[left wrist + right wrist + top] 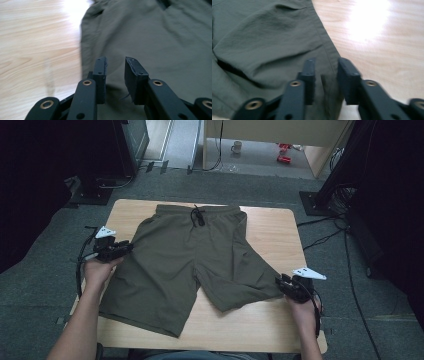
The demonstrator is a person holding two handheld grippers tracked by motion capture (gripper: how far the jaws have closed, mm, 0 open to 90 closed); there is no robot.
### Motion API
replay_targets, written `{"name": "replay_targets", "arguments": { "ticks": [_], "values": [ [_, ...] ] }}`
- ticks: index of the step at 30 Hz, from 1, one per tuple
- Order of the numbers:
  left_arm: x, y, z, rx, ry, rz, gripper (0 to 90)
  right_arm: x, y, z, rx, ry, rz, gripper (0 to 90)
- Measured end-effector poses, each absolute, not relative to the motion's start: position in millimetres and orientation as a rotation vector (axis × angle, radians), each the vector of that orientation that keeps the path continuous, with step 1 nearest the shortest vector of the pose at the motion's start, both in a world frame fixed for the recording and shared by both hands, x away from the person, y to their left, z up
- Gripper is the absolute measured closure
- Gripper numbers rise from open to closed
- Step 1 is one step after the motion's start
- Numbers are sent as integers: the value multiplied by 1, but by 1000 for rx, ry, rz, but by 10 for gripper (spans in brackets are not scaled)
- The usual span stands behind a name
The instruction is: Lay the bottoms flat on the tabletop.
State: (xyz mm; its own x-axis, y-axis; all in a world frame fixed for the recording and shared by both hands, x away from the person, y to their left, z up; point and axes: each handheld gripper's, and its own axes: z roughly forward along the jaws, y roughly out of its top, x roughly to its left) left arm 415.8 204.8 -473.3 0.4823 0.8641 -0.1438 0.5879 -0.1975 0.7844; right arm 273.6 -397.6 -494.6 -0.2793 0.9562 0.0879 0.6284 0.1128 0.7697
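— Where are the shorts?
— Olive-green shorts (185, 265) lie spread flat on the wooden counter (280, 235), waistband at the far side.
— And the grippers?
— The left hand-held gripper (115, 72) sits over the left leg's outer edge, jaws parted, released. The right hand-held gripper (325, 75) straddles the right leg's hem, also released.

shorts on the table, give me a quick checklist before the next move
1. Shorts lie spread on the table: ok.
2. Left gripper jaws parted, no cloth pinched: ok.
3. Right gripper jaws parted over the leg hem, not pressing it: ok.
4. Right leg lies smooth: not ok, it is creased and angled sideways.
5. Drawstring sits on the waistband, clear of both grippers: ok.
6. Underside flat: cannot tell.
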Motion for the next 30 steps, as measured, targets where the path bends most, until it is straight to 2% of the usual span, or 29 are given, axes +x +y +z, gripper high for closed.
{"name": "replay_targets", "arguments": {
  "ticks": [3, 7, 16, 24, 30],
  "values": [
    [416, 196, -474, 1928, 1184, 410, 709, 283, -392, -491, 1519, 1968, 1011, 761],
    [416, 185, -476, 1941, 1160, 371, 706, 298, -385, -485, 1508, 1965, 1035, 770],
    [416, 166, -490, 2016, 1097, 341, 703, 331, -366, -506, 1502, 2034, 1029, 809],
    [419, 170, -498, 2022, 1130, 314, 704, 330, -363, -518, 1503, 2053, 982, 844],
    [417, 167, -502, 2073, 1122, 323, 703, 306, -368, -519, 1463, 2044, 954, 844]
  ]
}}
